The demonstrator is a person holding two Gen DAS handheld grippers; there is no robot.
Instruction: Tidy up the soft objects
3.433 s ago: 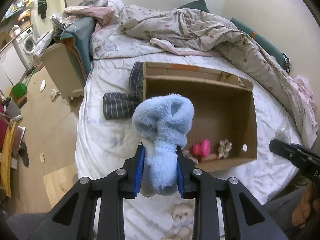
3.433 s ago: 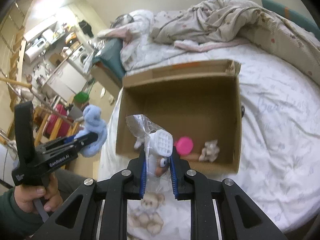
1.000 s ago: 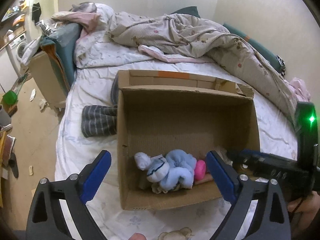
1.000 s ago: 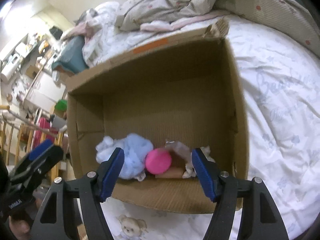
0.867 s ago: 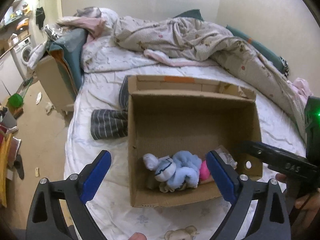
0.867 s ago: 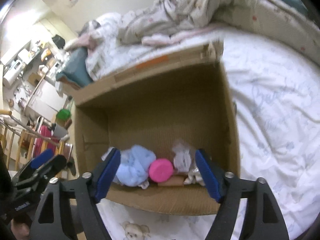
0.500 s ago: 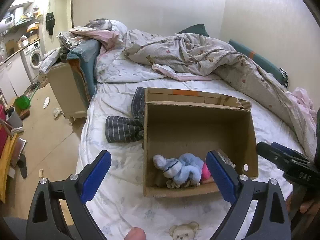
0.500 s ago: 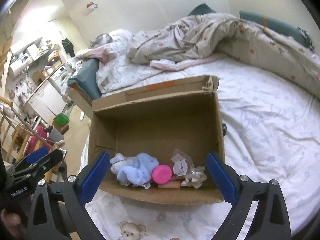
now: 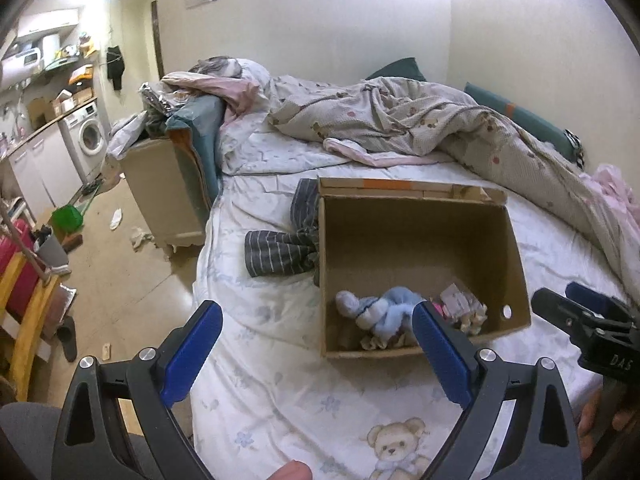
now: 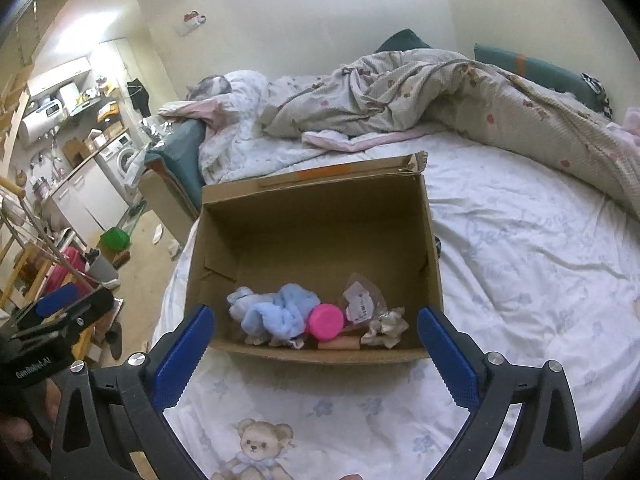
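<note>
Left wrist view: left gripper (image 9: pixel 316 344), jaws spread wide, nothing between them, held above the bed sheet (image 9: pixel 280 392). Cardboard box (image 9: pixel 516 256) on the bed, open-topped. Blue plush toy (image 9: pixel 384 312) lying along the box's near wall. Striped grey cloth (image 9: pixel 280 252) on the sheet, touching the box's left wall.

Right wrist view: right gripper (image 10: pixel 316 344), jaws spread wide, holding nothing. Box (image 10: pixel 434 240) contents, along near wall: blue plush toy (image 10: pixel 276 314), pink round item (image 10: pixel 326 322), clear plastic packet (image 10: pixel 362 302), beige crumpled item (image 10: pixel 386 326).
</note>
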